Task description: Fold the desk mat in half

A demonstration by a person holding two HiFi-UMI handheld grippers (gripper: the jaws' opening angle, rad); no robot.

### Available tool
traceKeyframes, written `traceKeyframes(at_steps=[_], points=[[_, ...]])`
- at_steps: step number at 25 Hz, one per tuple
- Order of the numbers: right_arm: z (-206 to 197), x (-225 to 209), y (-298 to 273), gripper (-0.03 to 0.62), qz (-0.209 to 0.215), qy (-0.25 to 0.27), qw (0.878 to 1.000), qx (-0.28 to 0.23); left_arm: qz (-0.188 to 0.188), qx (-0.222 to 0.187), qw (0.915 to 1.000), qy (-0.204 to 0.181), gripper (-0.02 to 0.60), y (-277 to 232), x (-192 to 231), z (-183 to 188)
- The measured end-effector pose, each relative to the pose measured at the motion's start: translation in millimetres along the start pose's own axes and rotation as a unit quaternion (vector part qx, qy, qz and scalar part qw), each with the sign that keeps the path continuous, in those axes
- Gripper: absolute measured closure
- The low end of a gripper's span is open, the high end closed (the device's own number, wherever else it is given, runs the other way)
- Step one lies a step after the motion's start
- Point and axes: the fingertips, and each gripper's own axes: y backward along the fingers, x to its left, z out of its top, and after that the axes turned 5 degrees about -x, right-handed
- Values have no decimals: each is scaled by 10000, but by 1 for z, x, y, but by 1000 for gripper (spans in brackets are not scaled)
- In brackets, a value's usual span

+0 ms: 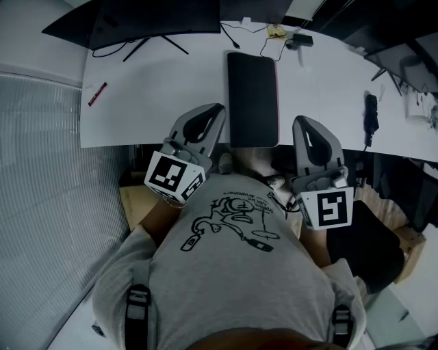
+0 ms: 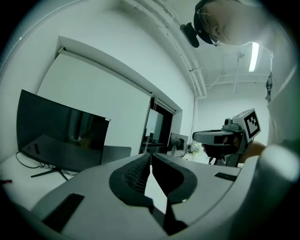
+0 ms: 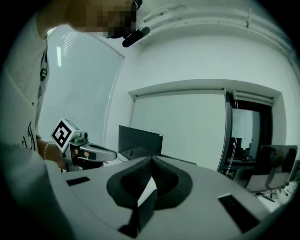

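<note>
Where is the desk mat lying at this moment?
In the head view, the desk mat lies on the white desk, reaching its near edge, right of the monitor.

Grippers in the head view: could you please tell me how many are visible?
2: the left gripper left of the desk mat, the right gripper right of it; none appears hidden.

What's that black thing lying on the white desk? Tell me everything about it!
That is the desk mat: a dark, flat, smooth-looking rectangle with rounded corners. It lies longways on the white desk, its near end at the desk's front edge. A thin reddish line shows along its upper right side. Nothing rests on it.
</note>
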Motion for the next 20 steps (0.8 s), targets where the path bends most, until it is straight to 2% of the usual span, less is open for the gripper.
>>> traceKeyframes(at_steps=[5,20], points=[[-4,10,-8,588,13,35,10000,62,50,-93,9999,-132,549,7,9,12],[-5,23,-24,588,-11,56,9999,157,27,-163,9998,-136,549,14,25,22]])
